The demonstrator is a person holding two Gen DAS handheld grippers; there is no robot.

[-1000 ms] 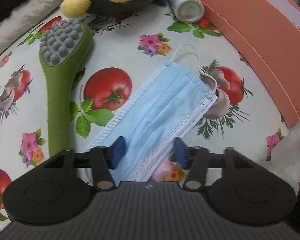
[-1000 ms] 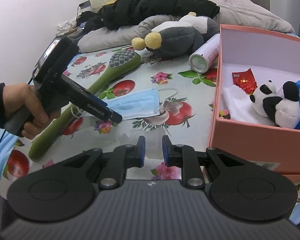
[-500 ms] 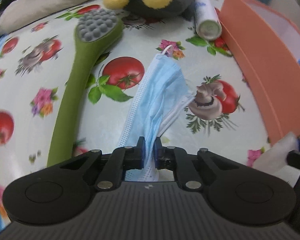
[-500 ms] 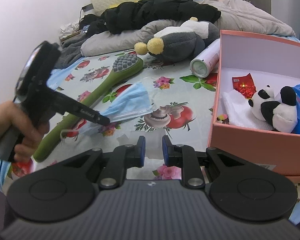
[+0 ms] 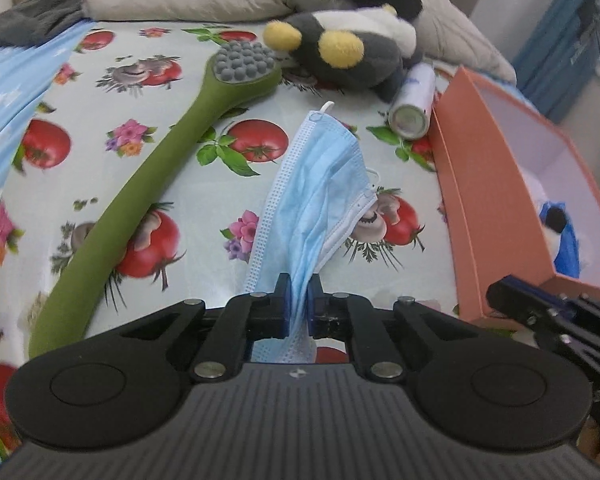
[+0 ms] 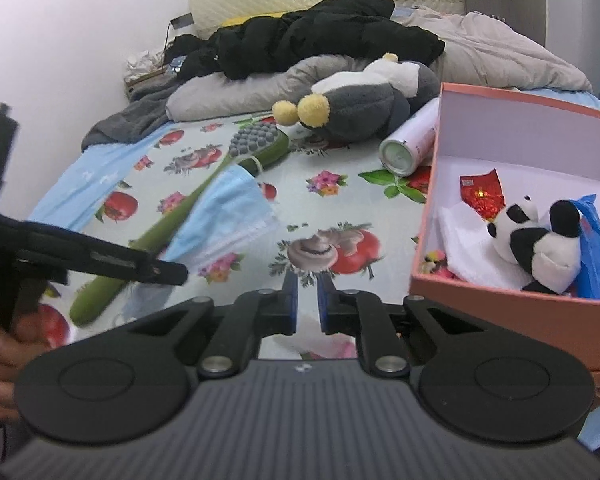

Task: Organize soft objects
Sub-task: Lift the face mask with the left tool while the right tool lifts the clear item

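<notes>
Left gripper (image 5: 298, 300) pinches the near end of the blue face mask (image 5: 320, 184), its jaws closed on the bunched fabric. Mask hangs lifted off the tomato-print cloth (image 5: 100, 128), long axis running straight ahead from the fingers, ear loop farthest. Right of it stands the pink box (image 5: 496, 200), already holding a panda plush (image 6: 536, 240). Grey plush (image 5: 340, 52) ahead is not yet boxed. Right gripper (image 6: 308, 300) stands nearly closed, empty.

You can read no text here. The red packet (image 6: 482, 194) inside the pink box (image 6: 512, 312) carries a small label, and the left gripper's (image 6: 168, 270) arm carries lettering, both too blurred to read.
</notes>
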